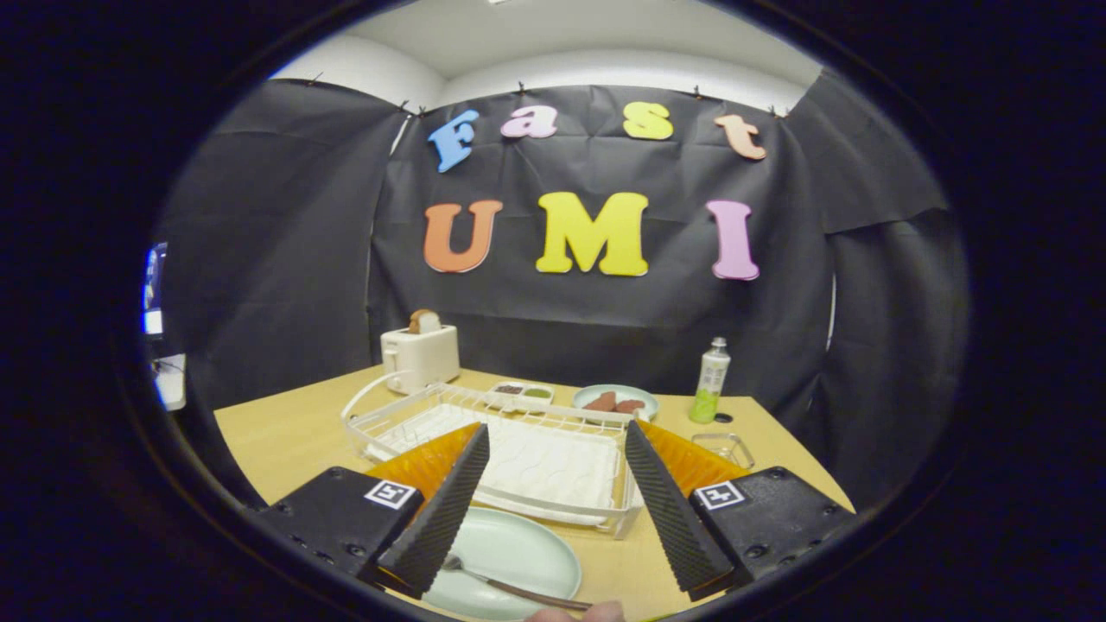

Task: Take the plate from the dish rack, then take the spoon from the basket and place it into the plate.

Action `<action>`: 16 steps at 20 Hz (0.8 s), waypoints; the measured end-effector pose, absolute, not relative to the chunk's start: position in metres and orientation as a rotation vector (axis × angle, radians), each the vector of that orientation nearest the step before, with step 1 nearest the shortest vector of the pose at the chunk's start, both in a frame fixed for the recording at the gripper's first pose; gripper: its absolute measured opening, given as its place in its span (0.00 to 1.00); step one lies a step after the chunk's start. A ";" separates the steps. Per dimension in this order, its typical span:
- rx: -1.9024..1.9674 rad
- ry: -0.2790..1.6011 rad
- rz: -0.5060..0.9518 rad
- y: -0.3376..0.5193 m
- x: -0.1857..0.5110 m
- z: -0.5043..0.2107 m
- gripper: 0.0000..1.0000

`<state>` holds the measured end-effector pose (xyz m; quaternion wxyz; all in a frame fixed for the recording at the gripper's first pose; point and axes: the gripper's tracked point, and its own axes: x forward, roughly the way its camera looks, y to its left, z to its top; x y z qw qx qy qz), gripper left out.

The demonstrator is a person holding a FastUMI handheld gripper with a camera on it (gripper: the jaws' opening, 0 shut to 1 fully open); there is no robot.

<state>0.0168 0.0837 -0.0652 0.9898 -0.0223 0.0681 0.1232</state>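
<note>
A pale green plate (510,553) lies on the wooden table (285,436), just in front of the white wire dish rack (449,410). A spoon (505,586) rests in the plate, its handle pointing toward a fingertip (577,612) of a person at the near side. My gripper (557,449) hovers above the plate and rack with its fingers wide apart and nothing between them. The left finger (441,514) overlaps the plate's left rim. The rack holds a white mat.
Behind the rack stand a white toaster (421,354) with bread in it, a small two-part sauce dish (521,392) and a plate of sausages (615,402). A green bottle (711,380) and a clear glass container (724,448) are at the right.
</note>
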 end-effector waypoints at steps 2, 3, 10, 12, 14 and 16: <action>-0.019 0.099 0.200 0.084 0.000 -0.053 1.00; -0.010 0.080 0.187 0.085 -0.010 -0.049 1.00; 0.042 -0.015 0.185 0.089 -0.067 -0.034 1.00; 0.068 -0.023 0.192 0.085 -0.077 -0.032 1.00; 0.056 -0.051 0.165 0.076 -0.080 -0.029 1.00; 0.036 -0.059 0.155 0.075 -0.085 -0.029 1.00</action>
